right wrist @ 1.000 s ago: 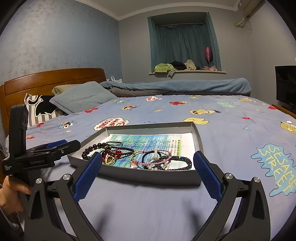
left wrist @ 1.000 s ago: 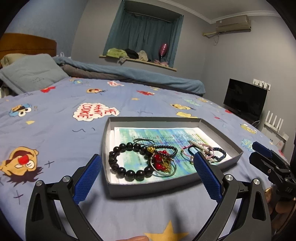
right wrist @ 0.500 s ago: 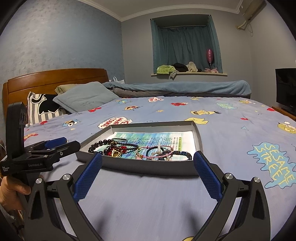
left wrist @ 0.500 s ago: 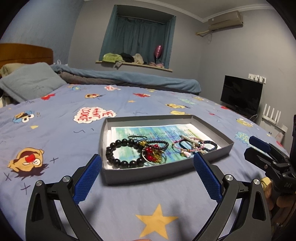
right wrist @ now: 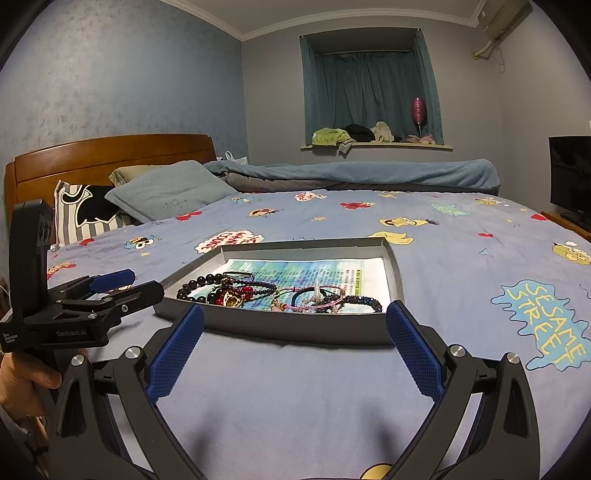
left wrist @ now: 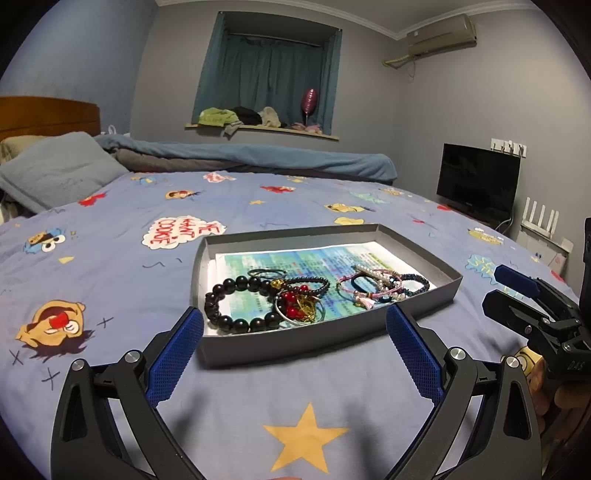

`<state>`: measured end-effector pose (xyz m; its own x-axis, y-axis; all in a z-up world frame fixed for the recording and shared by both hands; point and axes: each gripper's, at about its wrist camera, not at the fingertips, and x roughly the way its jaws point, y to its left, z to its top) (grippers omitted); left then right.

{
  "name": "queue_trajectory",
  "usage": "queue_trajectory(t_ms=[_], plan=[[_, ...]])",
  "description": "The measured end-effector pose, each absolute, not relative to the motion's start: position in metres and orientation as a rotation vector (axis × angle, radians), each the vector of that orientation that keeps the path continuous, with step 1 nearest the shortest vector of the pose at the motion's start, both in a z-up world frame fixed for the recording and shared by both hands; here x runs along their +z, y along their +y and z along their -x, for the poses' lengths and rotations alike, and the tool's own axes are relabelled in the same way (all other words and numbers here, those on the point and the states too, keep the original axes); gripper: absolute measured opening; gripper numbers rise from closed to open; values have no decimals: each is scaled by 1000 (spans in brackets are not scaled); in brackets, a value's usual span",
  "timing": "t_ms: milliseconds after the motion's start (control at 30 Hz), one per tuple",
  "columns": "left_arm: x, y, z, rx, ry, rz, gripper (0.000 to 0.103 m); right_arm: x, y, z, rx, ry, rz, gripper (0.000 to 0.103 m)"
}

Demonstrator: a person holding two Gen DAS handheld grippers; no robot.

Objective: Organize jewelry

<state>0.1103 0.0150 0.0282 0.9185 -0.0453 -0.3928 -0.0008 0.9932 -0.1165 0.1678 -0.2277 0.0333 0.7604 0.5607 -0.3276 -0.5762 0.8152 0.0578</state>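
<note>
Jewelry [left wrist: 295, 295] lies apparently tangled at the near end of a grey tray [left wrist: 328, 334] on the bed [left wrist: 110, 266], unsorted, both claws, left [left wrist: 294, 341] and right [right wrist: 294, 341], released, empty.

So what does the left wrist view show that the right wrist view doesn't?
Only the left wrist view shows the right gripper, the air conditioner's full front, the white router and the yellow star on the bedspread.

Only the right wrist view shows the left gripper, the striped pillow, most of the headboard and the Sesame Street print.

Both show the grey tray of bracelets, the black bead bracelet, the TV, the curtained window and each camera's own open jaws.
</note>
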Motion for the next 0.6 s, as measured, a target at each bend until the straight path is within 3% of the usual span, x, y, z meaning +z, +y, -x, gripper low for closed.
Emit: queue_trajectory(t_ms=[600], plan=[[27,15,-110,-22,409,115,98,32,-227,-169,619,346,48,97]])
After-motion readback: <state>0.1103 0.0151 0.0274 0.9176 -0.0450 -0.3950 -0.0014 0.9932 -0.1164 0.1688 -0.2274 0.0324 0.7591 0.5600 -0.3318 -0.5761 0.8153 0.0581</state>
